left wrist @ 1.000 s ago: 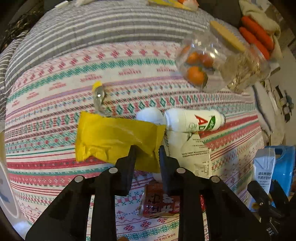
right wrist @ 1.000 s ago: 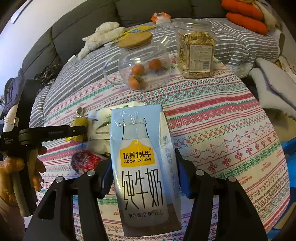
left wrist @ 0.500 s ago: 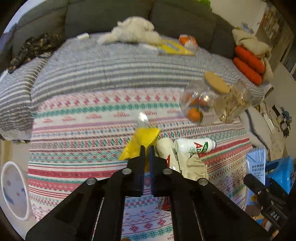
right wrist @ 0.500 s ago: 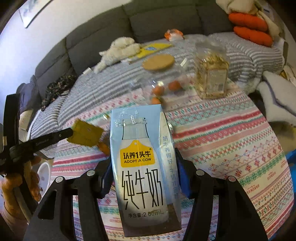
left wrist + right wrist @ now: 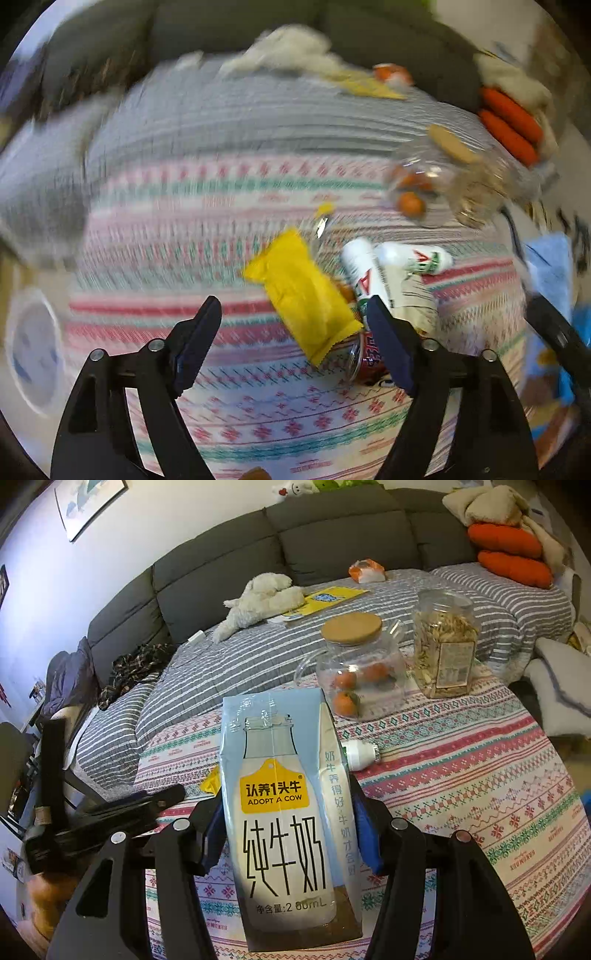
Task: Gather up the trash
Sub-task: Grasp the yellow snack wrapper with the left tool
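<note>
Two tongs are in view, and they stand in different states. The left tongs (image 5: 291, 310) are spread wide with nothing between the fingers. The yellow wrapper (image 5: 301, 291) is seen between the two fingers in the left wrist view, but it touches neither of them; this view is blurred, so I cannot tell if the wrapper lies on the patterned cloth (image 5: 184, 229) of the worktop or is above it.

Just right of the yellow wrapper lie two white bottles (image 5: 413, 256) with red and green print, side by side, and a pale paper packet (image 5: 410, 295) is beside them. A red wrapper (image 5: 369, 356) shows partly under the lower end of the yellow wrapper, near the right finger. A small silver and yellow wrapper (image 5: 322, 218) lies just behind the yellow wrapper.

The right tongs (image 5: 288, 834) are pinching the milk carton (image 5: 284, 812), which stands upright between the fingers with its printed face to the camera. Behind the milk carton stand a glass jar (image 5: 360, 672) with a wooden lid and small oranges inside, and a plastic jar (image 5: 445, 646) of dry food to its right. One white bottle (image 5: 360, 755) is seen just right of the carton.
</note>
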The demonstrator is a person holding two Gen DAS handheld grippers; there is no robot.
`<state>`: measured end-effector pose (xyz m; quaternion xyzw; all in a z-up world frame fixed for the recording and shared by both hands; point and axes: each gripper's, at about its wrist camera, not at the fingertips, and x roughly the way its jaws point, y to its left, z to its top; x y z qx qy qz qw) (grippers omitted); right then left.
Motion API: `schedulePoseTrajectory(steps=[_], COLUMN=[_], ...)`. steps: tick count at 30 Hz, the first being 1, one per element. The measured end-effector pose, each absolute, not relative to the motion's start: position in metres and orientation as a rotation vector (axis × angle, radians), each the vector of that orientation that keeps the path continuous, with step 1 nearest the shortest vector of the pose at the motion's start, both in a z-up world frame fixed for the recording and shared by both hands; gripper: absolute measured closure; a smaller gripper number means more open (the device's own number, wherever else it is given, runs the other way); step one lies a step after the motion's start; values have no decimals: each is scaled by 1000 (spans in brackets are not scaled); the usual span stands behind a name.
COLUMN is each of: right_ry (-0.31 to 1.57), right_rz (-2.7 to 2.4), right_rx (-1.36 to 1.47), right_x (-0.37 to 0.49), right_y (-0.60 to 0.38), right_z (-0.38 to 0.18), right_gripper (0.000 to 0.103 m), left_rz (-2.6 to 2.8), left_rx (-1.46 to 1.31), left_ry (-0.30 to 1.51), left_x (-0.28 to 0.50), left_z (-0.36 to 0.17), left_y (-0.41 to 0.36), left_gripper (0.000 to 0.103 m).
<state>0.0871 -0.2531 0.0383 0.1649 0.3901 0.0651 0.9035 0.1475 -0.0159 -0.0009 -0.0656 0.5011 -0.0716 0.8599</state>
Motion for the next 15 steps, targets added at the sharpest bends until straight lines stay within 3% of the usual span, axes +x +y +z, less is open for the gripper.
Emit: schedulePoseTrajectory(steps=[10,11,14,15], right_ry=[819,820,820,819], right_rz=[114,111,110,112], right_rx=[362,361,360,362], right_x=[92,92,93,93], right_y=[-271,-272,-274,-274], right_z=[34,33,33,33], right_gripper=[46,46,46,46], left_rz=[123,126,94,73], left_rx=[-547,-567,-558,-552], left_ry=[1251,1261,1240,1224], left_x=[206,209,213,214], left_z=[-72,-76,-74,-70], left_y=[-13,-13,-17,-18], left_gripper=[21,24,58,62])
